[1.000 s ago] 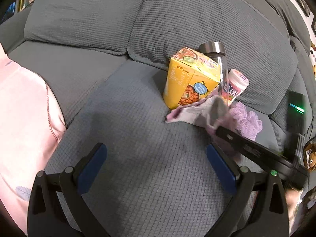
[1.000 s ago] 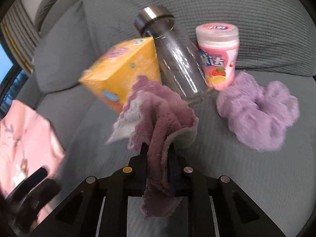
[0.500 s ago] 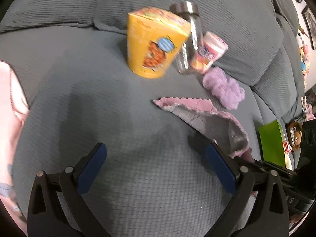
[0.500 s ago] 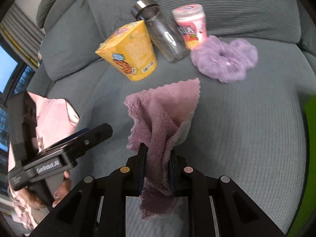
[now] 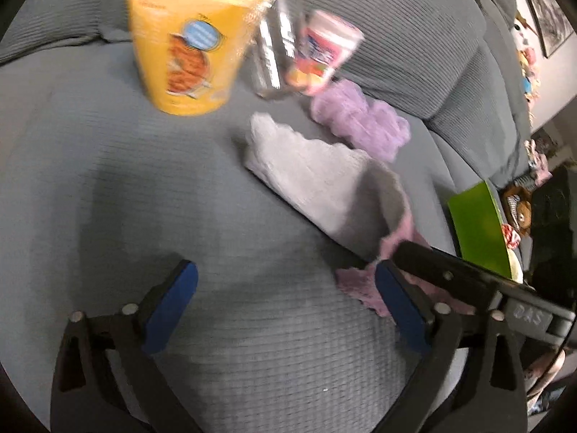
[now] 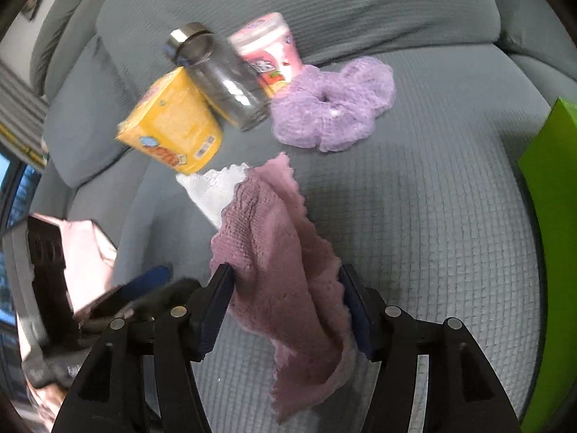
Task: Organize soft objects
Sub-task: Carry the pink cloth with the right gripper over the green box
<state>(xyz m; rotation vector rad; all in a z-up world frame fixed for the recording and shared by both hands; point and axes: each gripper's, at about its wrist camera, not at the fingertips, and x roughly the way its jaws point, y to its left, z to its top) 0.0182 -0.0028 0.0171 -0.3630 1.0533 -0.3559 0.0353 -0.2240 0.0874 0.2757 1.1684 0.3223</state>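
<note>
Pink cloth hangs between the opening, downward-tilted right gripper; left gripper spread, closing slightly.

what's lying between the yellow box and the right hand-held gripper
The pink cloth, its white underside turned up at the far corner near the yellow box. It trails back between the opening jaws of the right hand-held gripper. The right wrist view shows this.

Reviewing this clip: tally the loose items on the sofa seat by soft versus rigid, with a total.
Soft: 2 – pink cloth, purple scrunchie
Rigid: 4 – yellow carton, clear bottle, pink tub, green box
Total: 6
</note>
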